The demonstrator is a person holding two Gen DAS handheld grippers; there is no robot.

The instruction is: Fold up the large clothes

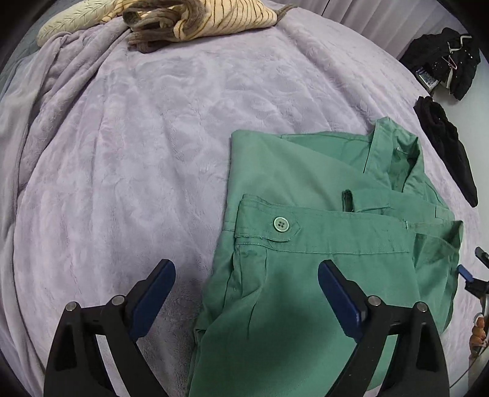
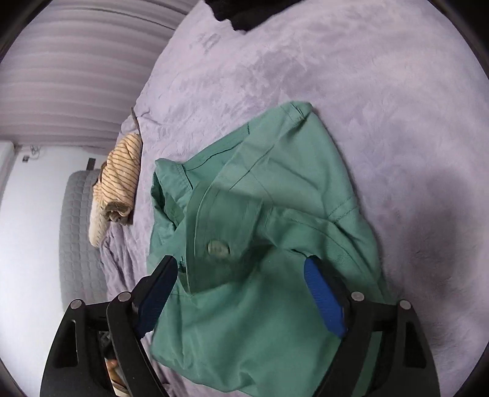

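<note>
A green pair of trousers [image 1: 321, 232] lies folded over on a lilac plush blanket [image 1: 137, 152], its waistband and button [image 1: 280, 225] facing up. My left gripper [image 1: 246, 276] is open and empty, hovering just above the trousers' left edge. In the right wrist view the same green trousers [image 2: 259, 244] lie under my right gripper [image 2: 241, 274], which is open and empty above the waistband button [image 2: 217, 248]. The right gripper's tip also shows at the far right edge of the left wrist view [image 1: 472, 274].
A folded tan striped garment [image 1: 195, 21] sits at the blanket's far end, also in the right wrist view [image 2: 119, 177]. Black clothes [image 1: 446, 146] lie at the right edge of the bed, and more hang beyond [image 1: 446, 58]. A grey quilted surface [image 2: 76, 238] borders the bed.
</note>
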